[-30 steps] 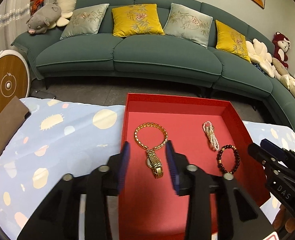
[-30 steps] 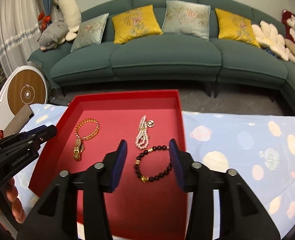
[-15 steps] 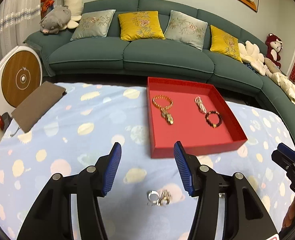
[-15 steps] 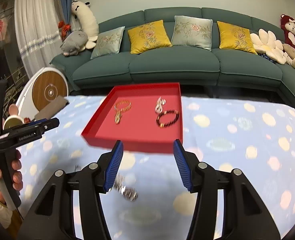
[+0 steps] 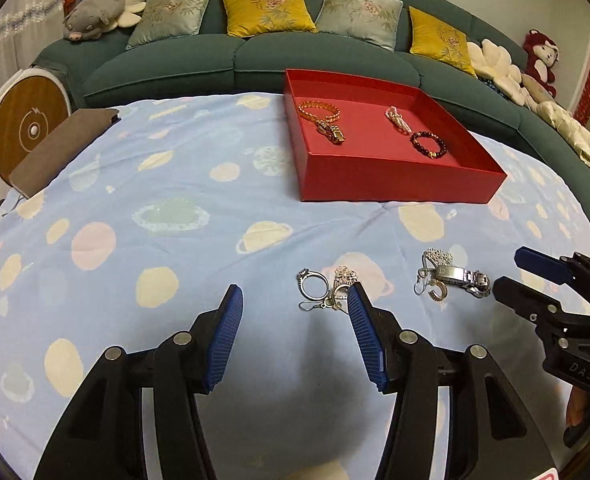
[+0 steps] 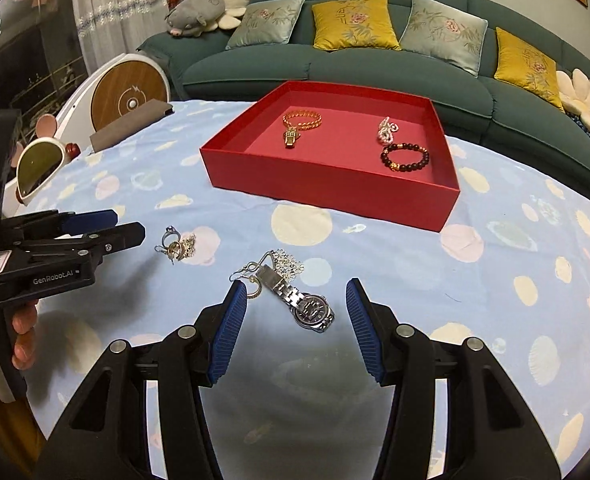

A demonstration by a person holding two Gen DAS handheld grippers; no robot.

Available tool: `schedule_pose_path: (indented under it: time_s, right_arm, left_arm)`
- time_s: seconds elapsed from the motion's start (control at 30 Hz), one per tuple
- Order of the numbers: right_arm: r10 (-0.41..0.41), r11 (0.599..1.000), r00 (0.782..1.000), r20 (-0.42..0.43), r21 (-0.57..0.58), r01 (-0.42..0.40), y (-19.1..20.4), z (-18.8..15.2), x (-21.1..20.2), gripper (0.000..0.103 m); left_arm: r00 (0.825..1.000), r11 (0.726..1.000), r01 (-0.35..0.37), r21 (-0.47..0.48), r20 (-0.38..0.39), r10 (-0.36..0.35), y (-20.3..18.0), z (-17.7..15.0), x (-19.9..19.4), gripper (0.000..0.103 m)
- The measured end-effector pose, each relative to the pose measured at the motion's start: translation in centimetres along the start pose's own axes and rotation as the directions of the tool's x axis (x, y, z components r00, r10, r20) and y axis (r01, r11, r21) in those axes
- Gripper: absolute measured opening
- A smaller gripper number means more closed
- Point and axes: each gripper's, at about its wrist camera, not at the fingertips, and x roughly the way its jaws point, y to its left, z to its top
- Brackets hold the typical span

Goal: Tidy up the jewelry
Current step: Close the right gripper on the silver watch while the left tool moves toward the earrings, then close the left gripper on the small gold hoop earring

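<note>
Open tabletop (image 5: 143, 184) spreads left of the red tray (image 5: 395, 178) at upper right. Both grippers have just been opening, empty: the left gripper (image 5: 293, 300) beside the rings (image 5: 323, 290), the right gripper (image 6: 297, 294) around the watch (image 6: 309, 306).

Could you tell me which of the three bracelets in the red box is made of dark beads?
The bracelet nearest the box's front right corner; the others are gold chain and pale pearls.

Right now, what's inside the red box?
Inside the red box lie a gold bracelet, a pearl strand and a dark bead bracelet. Its near wall hides some floor.
</note>
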Motion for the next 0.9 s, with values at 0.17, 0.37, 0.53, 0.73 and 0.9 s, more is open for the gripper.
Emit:
schedule_pose_path:
  time_s: [0.17, 0.37, 0.53, 0.73, 0.9]
  right_arm:
    - [-0.004, 1.000, 0.998, -0.055, -0.030, 0.002, 0.2, -0.3, 2.8, 0.050]
    - [0.007, 1.000, 0.997, -0.082, -0.027, -0.009, -0.4, -0.4, 4.4, 0.045]
    - [0.026, 0.999, 0.995, -0.096, 0.026, -0.023, -1.3, -0.4, 4.0, 0.028]
    - [0.040, 0.995, 0.993, -0.110, 0.100, -0.029, -1.7, -0.8, 3.0, 0.024]
    - [0.052, 0.990, 0.993, -0.108, 0.138, -0.037, -1.4, -1.2, 2.0, 0.024]
  left_arm:
    - [1.000, 1.000, 0.014, 0.014, -0.013, -0.014, 0.0, -0.3, 0.7, 0.052]
    - [1.000, 1.000, 0.015, 0.006, -0.027, -0.015, 0.6, -0.5, 1.2, 0.052]
    - [0.999, 1.000, 0.027, 0.003, -0.029, -0.027, 0.7, -0.6, 1.2, 0.052]
    - [0.998, 0.999, 0.045, 0.000, -0.040, -0.045, 0.8, -0.9, 1.3, 0.052]
    - [0.997, 0.998, 0.056, -0.009, -0.044, -0.056, 0.6, -1.0, 1.6, 0.052]
